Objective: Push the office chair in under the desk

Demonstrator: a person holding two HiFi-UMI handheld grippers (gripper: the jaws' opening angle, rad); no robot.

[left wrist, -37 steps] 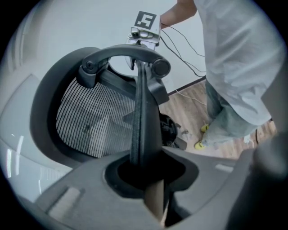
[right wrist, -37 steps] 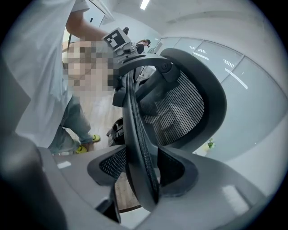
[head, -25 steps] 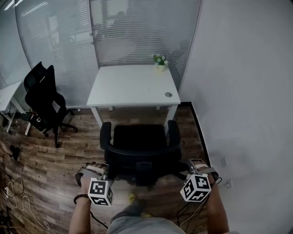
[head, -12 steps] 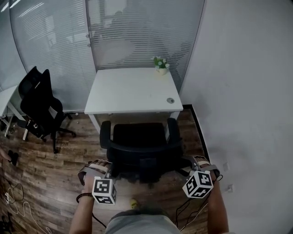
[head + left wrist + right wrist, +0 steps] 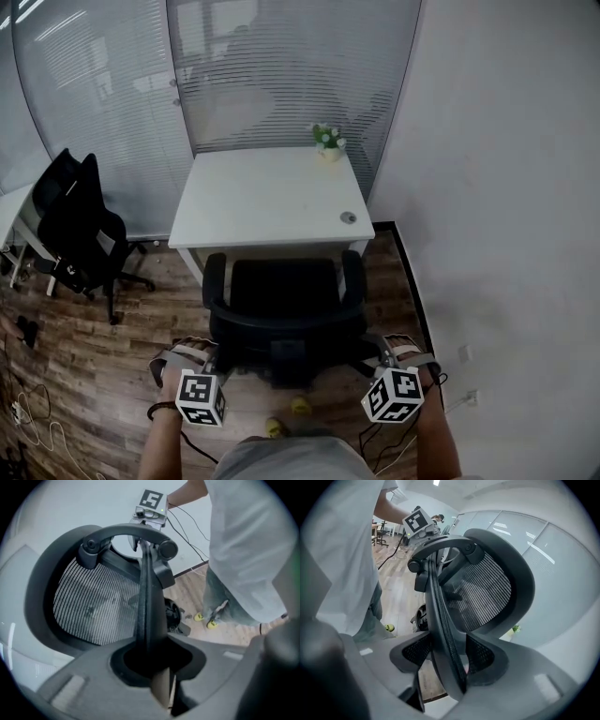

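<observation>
A black mesh-backed office chair [image 5: 286, 305] stands in the middle of the head view on a brown wood-plank floor [image 5: 94, 356]. It faces a white rectangular desk [image 5: 267, 202] at its 12 o'clock. The front ends of its armrests come right up to the desk's near edge, while the seat lies on the near side of that edge. The left gripper [image 5: 212, 352] is at the chair's 7 o'clock, and in its own view the left gripper [image 5: 151, 654] has its jaws drawn narrow and pressed on the thin side rim of the backrest. The right gripper [image 5: 382, 351] is at the chair's 5 o'clock, and the right gripper [image 5: 446, 663] is likewise clamped on the opposite rim of the backrest. A small potted plant with white flowers [image 5: 327, 137] sits at the desk's 1 o'clock corner, and a round grey grommet [image 5: 348, 217] lies at its 4 o'clock. A second black office chair [image 5: 75, 225] stands well apart at 9 o'clock.
</observation>
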